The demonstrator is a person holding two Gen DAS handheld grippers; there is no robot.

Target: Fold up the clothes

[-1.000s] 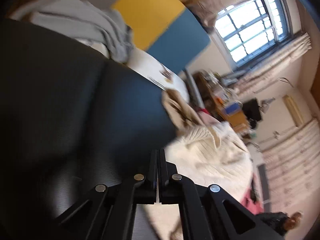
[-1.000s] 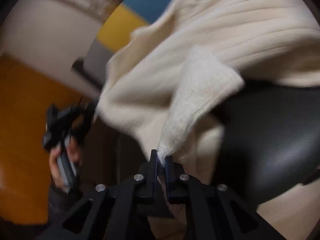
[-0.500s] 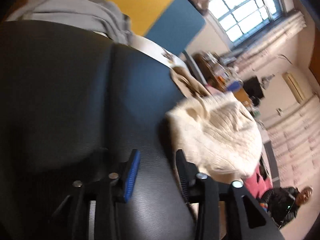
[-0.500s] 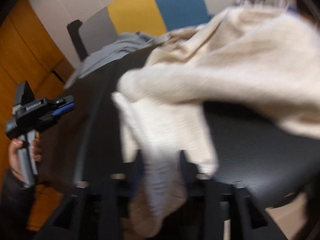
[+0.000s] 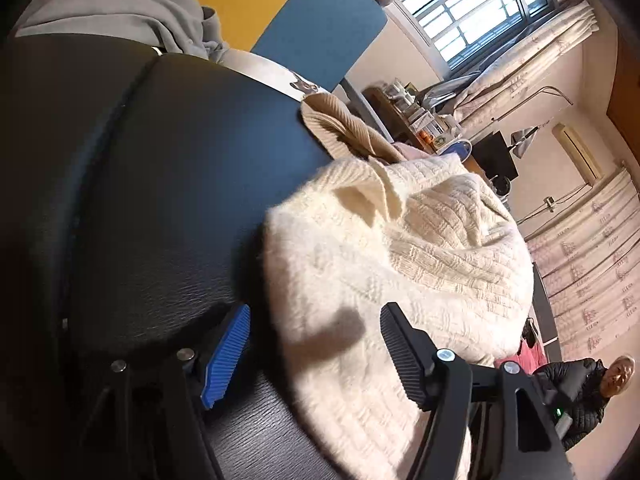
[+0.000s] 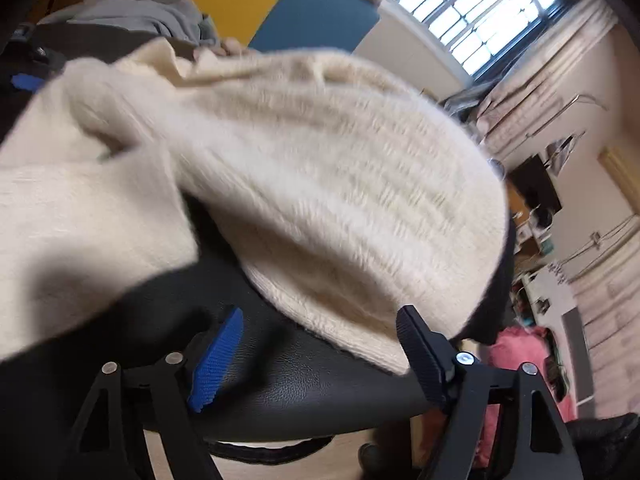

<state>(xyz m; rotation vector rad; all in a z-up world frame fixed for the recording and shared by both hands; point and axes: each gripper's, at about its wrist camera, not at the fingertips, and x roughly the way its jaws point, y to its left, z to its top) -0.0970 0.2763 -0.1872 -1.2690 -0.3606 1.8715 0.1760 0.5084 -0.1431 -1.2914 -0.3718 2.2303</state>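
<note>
Though motion-blurred, cream sweater (image 6: 320, 168) hides black surface (image 6: 304, 384) beyond gaping right tongs (image 6: 320, 352).

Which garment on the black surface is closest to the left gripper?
The cream knit sweater, lying between the open left gripper; the grey garment sits at the far edge.

No lettering, label, brand or number can be read in either wrist view; the small printed picture (image 5: 303, 83) at twelve o'clock on the white surface is too blurred to make out.
</note>
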